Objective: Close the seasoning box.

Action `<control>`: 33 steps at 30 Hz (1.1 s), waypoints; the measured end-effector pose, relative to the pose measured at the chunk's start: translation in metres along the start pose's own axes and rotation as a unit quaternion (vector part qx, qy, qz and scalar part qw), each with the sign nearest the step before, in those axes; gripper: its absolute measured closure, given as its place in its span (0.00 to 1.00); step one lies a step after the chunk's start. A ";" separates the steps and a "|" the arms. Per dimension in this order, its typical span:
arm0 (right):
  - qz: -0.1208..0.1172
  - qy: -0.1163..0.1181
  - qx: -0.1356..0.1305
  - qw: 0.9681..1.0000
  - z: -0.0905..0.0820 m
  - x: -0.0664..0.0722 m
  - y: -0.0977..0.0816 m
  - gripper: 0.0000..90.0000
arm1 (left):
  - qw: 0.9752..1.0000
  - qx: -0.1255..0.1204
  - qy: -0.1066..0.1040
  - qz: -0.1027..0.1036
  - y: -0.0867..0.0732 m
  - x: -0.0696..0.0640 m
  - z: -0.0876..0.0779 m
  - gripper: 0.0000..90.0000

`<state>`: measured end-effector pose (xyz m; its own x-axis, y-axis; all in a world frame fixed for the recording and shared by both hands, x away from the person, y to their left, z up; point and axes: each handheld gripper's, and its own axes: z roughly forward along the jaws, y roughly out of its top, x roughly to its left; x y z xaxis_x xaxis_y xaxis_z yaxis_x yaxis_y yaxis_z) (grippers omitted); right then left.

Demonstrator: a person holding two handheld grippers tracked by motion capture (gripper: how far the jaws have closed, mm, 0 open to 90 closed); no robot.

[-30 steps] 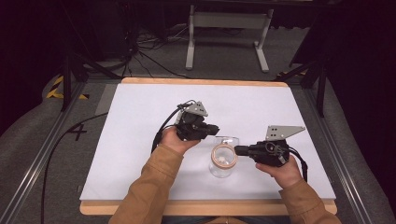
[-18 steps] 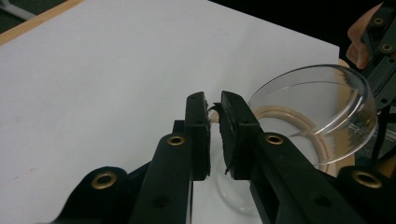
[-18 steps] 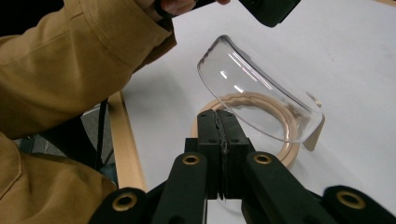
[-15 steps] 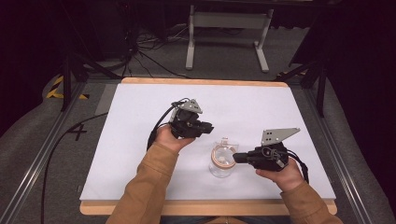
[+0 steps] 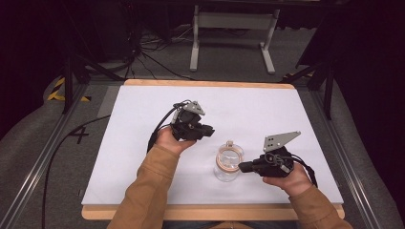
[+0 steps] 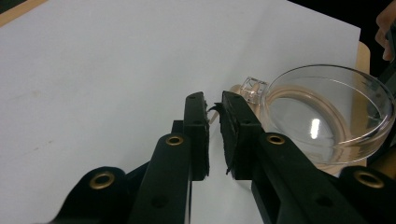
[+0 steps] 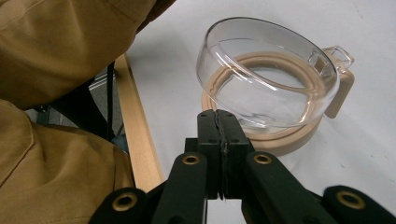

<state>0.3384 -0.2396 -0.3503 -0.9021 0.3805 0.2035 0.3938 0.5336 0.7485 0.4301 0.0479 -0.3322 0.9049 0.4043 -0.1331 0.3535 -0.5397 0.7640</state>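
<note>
Dropping my right claw [image 5: 242, 167] lower, pressed closed and empty, I nosed it against the clear jar [image 5: 228, 163] mid-desk; my left claw [image 5: 209, 130], barely parted, had backed off empty.

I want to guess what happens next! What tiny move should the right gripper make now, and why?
Probably open the right gripper a little. Its jaws are pressed shut with nothing between them, right at the clear lid of the jar, so it cannot take the rim until they part.
</note>
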 end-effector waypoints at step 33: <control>0.009 -0.057 -0.062 0.996 -0.041 -0.034 0.016 0.86 | 0.997 -0.021 0.066 -0.041 -0.038 0.002 -0.043 0.77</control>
<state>0.3683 -0.2750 -0.3195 -0.8668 0.4759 0.1489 0.3777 0.4316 0.8192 0.4078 0.1011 -0.3343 0.8333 0.5409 -0.1144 0.4127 -0.4708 0.7798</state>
